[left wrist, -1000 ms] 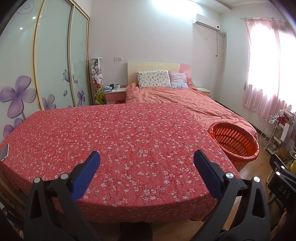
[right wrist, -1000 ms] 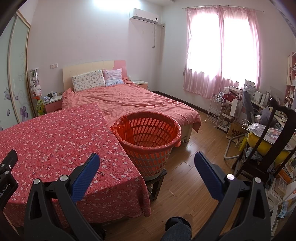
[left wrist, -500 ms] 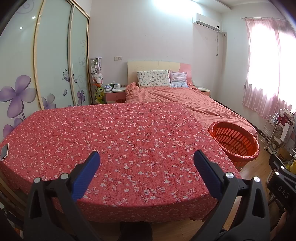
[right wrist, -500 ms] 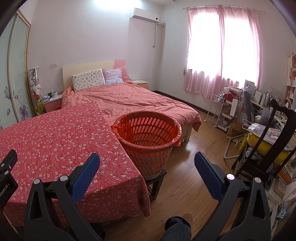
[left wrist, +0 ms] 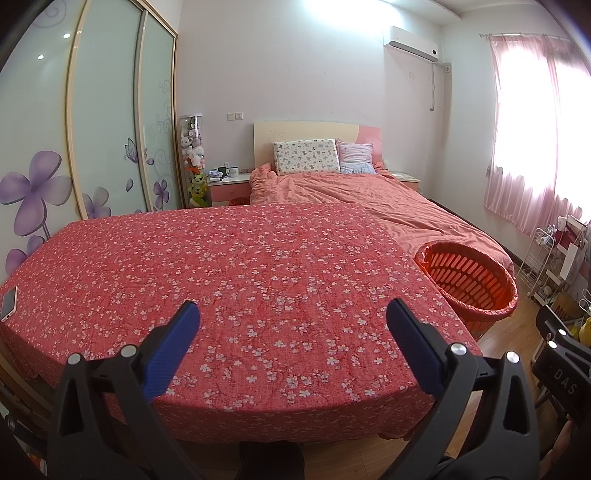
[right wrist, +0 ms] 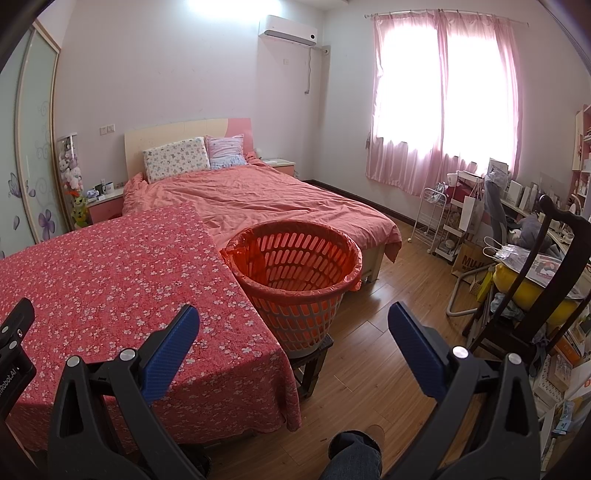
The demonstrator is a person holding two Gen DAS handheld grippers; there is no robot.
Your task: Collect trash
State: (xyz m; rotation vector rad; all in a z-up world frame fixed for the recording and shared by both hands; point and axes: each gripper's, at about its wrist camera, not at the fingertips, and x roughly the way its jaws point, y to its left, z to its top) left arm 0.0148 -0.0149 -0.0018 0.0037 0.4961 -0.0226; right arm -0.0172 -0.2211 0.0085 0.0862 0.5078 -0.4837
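While held above the near edge of the floral tablecloth (left wrist: pixel 258 280), left gripper (left wrist: pixel 291 325) and right gripper (right wrist: pixel 291 325) spread wide, gripping nothing; orange basket (right wrist: pixel 295 273) (lined with red bag) just right of table, on stool.

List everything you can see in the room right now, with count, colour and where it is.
Table cloth: one, red floral, foreground.
Laundry basket: one, orange, on a stool at the table's right.
Phone: one, white-edged, table's left edge.
Bed: one, salmon cover, behind the table.
Pillows: two, floral and pink, at the headboard.
Curtains: pink, right window.
Air conditioner: one, white, high on the wall.
Left gripper: open, empty.
Right gripper: open, empty.
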